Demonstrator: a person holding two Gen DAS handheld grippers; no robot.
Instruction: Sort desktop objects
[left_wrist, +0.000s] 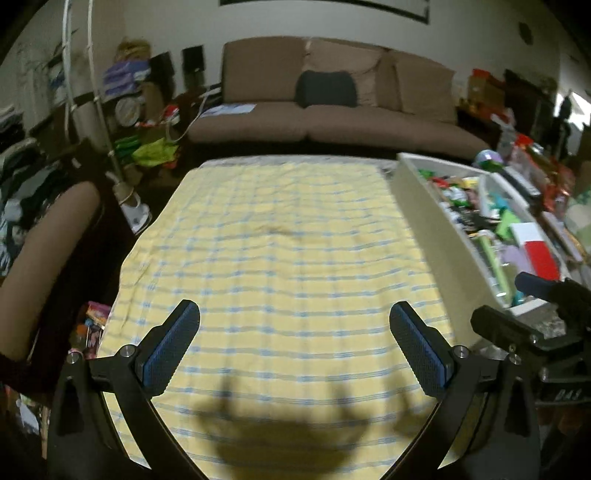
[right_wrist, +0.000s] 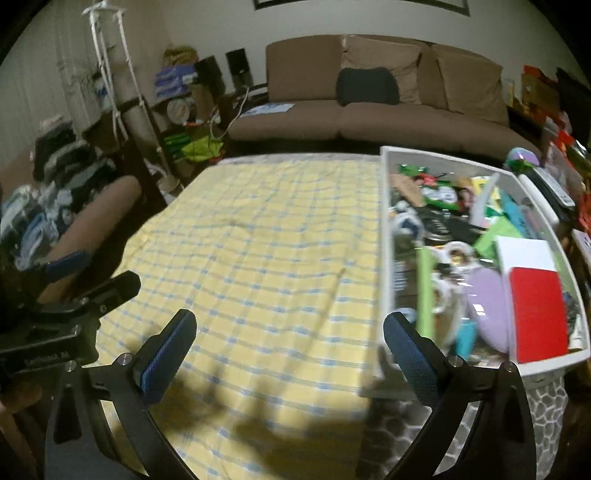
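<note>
A white bin full of mixed small items stands at the right edge of the table; it also shows in the left wrist view. In it lie a red box, a white box, a lilac oval case and a green tube. My left gripper is open and empty above the yellow checked cloth. My right gripper is open and empty, its right finger in front of the bin's near corner.
A brown sofa with a dark cushion stands behind the table. Clutter and shelves fill the left side. More packets and remotes lie right of the bin. A brown chair arm is at the left.
</note>
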